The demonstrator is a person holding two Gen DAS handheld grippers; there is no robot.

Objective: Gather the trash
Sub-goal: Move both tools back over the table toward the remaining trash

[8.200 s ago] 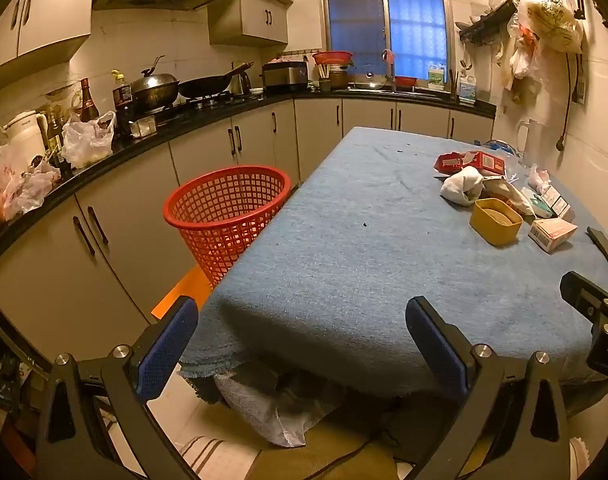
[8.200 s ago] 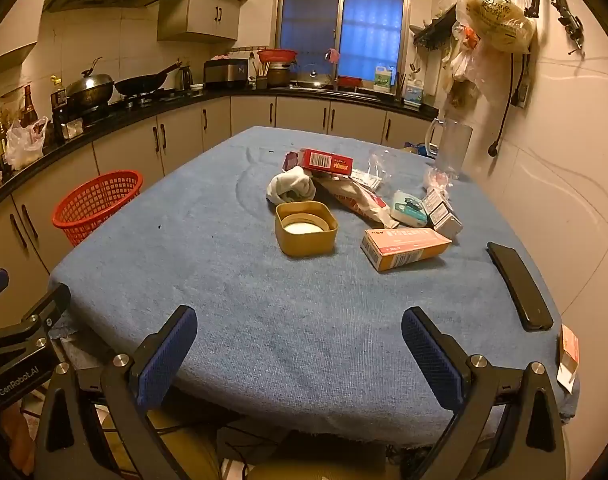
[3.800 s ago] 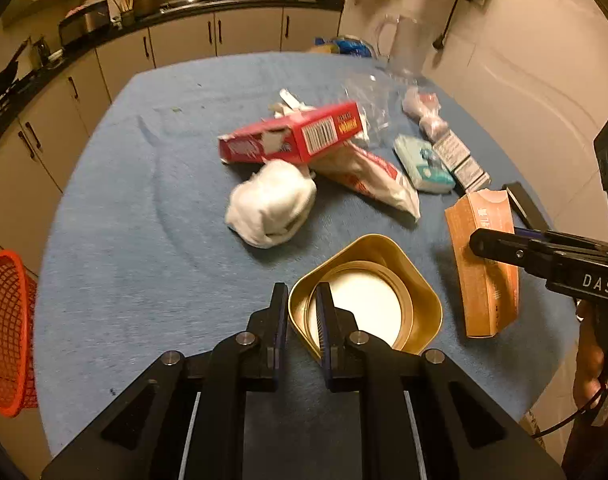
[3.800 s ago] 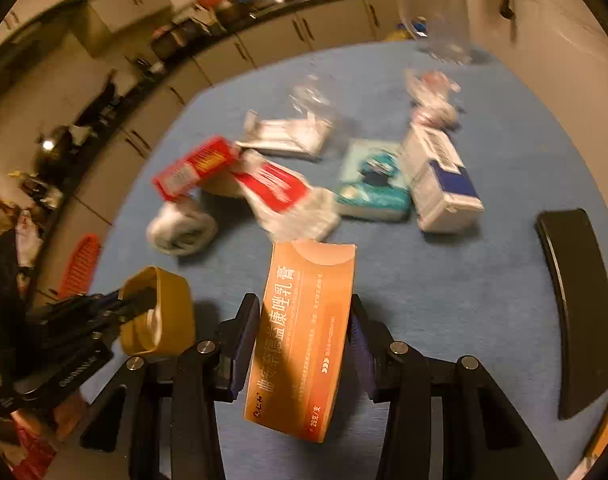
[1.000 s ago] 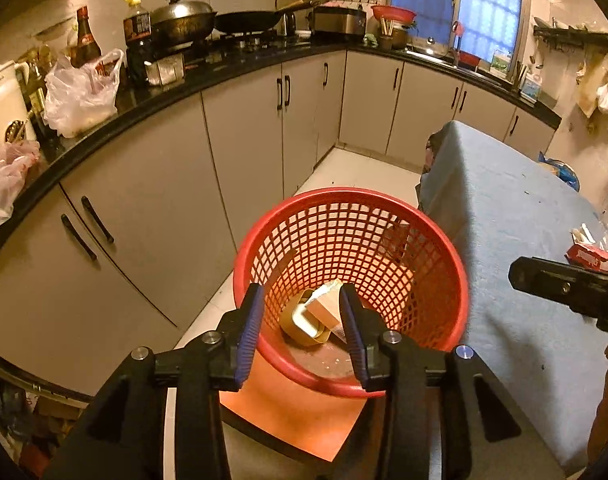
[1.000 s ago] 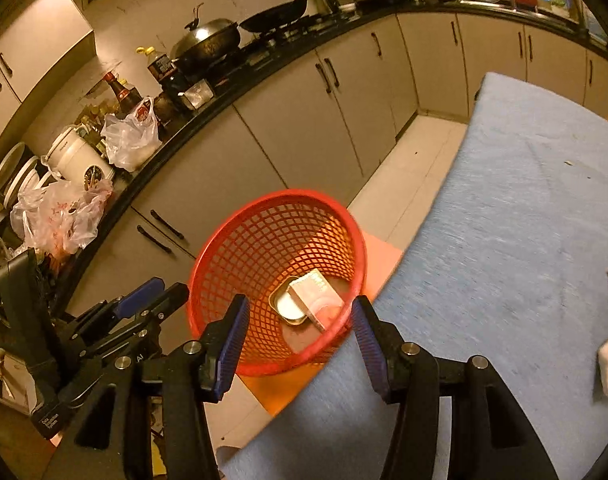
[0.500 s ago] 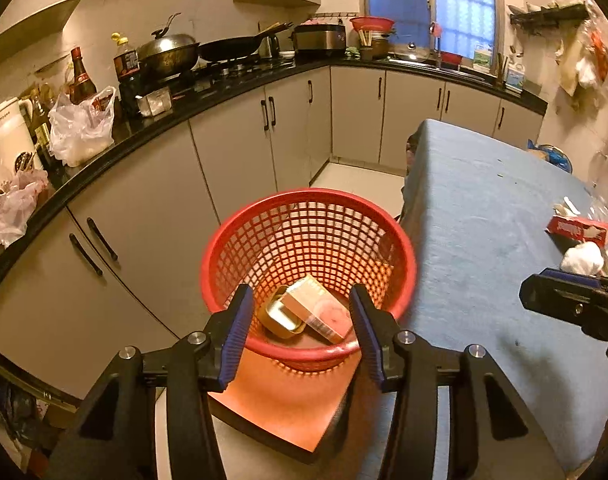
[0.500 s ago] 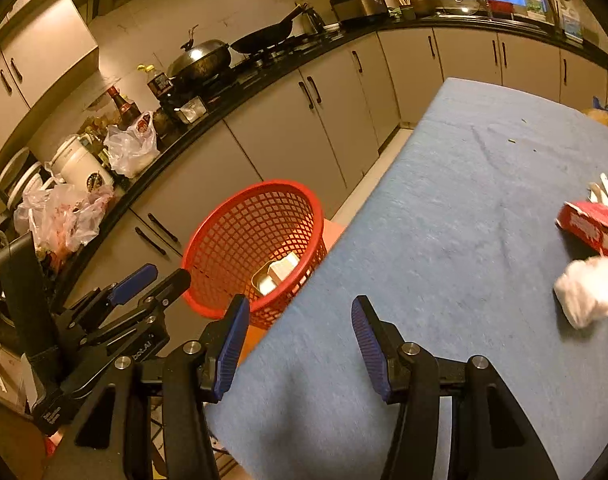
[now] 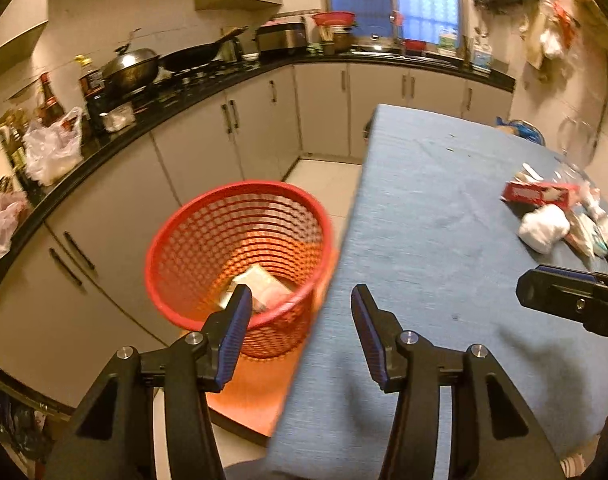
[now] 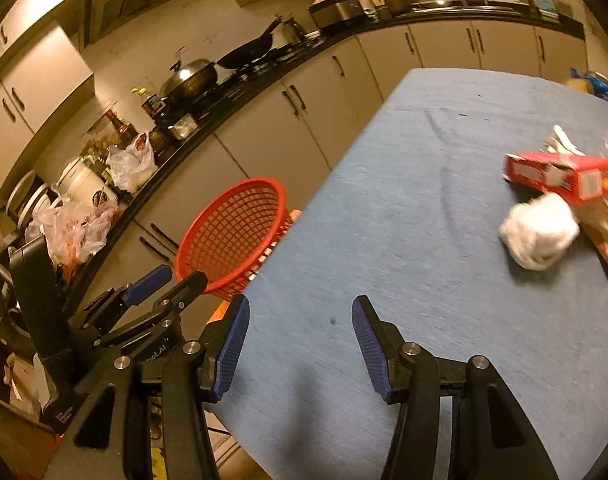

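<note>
Left gripper (image 9: 298,330) jaws apart, empty, lately widened. Right gripper (image 10: 300,342) jaws apart, empty, over blue table (image 10: 404,240). Red basket (image 9: 240,248) on floor beside table; carton (image 9: 260,282) inside, blurred. White wad (image 10: 538,238), red box (image 10: 560,176) on table.

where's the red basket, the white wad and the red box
red basket (image 9: 240,200), left wrist view, far rim
white wad (image 10: 538,236), right wrist view, middle of the wad
red box (image 10: 560,174), right wrist view, long side face
</note>
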